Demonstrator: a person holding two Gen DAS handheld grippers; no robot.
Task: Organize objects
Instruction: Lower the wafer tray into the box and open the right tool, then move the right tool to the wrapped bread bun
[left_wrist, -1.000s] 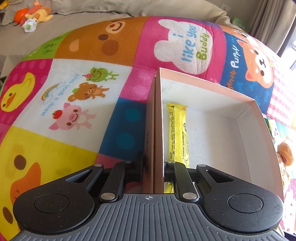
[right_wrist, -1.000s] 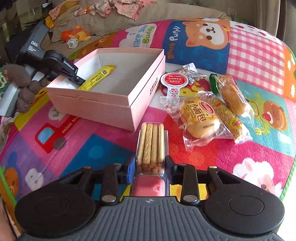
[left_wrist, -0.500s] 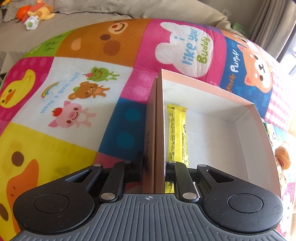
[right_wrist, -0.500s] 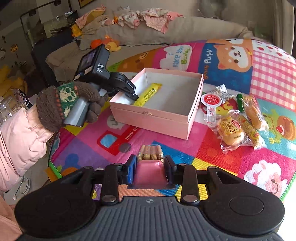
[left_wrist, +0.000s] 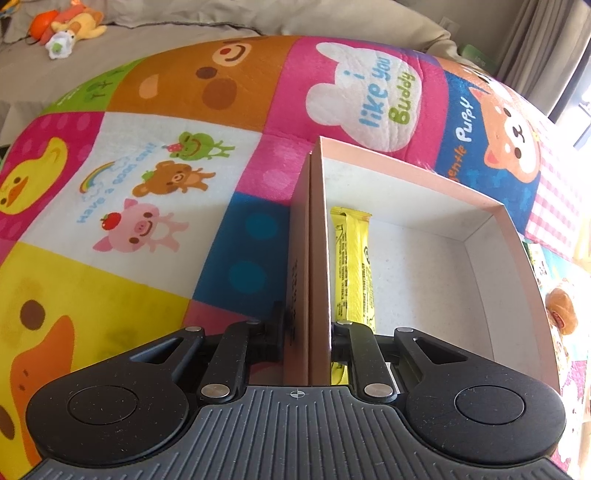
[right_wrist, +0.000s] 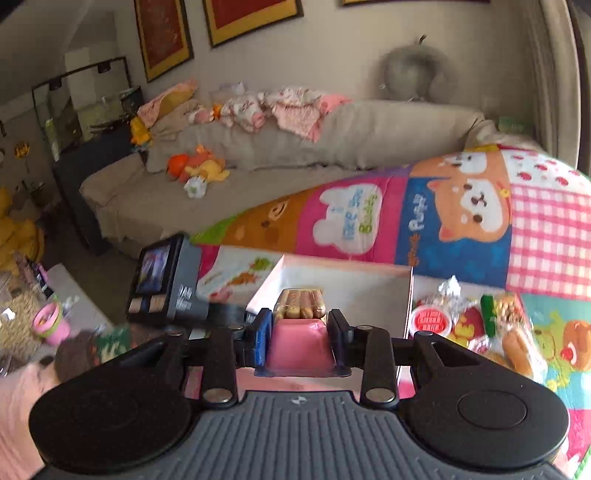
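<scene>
Clear plastic tray of biscuit sticks with a pink dip cup, clamped in the right gripper, raised near the open pink cardboard box. Box wall pinched between closed left gripper jaws. Only a yellow stick sachet inside. Wrapped buns and snack packets left on the cartoon patchwork mat; early going, apparently.
</scene>
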